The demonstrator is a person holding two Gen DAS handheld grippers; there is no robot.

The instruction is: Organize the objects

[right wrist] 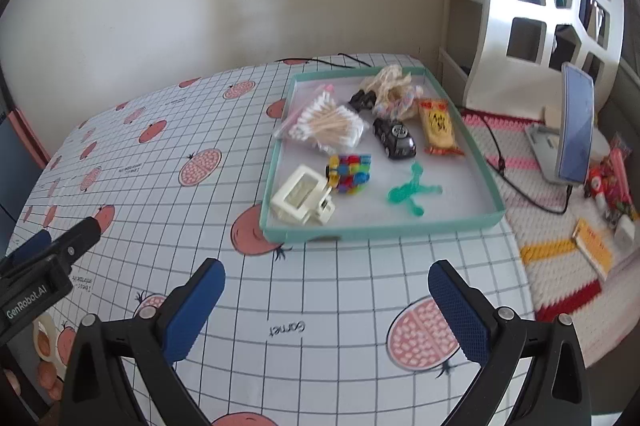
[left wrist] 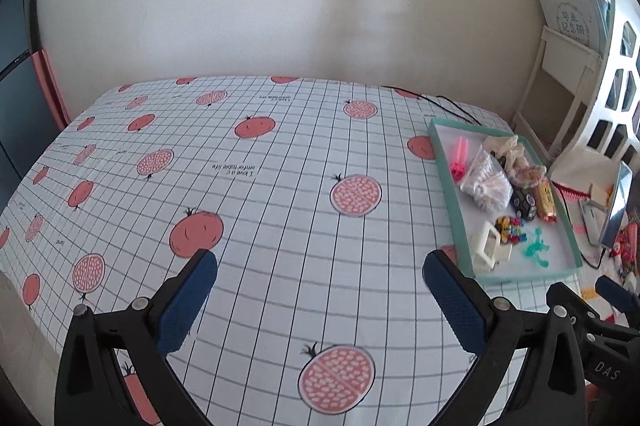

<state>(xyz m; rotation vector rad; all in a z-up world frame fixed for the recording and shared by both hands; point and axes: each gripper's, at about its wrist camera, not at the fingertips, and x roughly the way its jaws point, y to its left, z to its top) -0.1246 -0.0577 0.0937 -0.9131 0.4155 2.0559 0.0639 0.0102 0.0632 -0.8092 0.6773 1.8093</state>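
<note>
While the teal tray [right wrist: 460, 130] of small toys sits at the desk's [left wrist: 280, 226] right edge, broad bare cloth lies leftward; left tool [left wrist: 320, 302] and right tool [right wrist: 326, 310] hover low, both spread wide, empty.

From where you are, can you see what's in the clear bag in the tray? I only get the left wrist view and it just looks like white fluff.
Observer: The bag holds cotton swabs with wooden sticks.
Operator: What's the yellow thing by the black toy car?
Observer: A sealed snack packet, lying right of the toy car along the tray's right wall.
Operator: Is my other gripper holding anything?
Observer: No. The right gripper is open over bare tablecloth, short of the tray.
</note>
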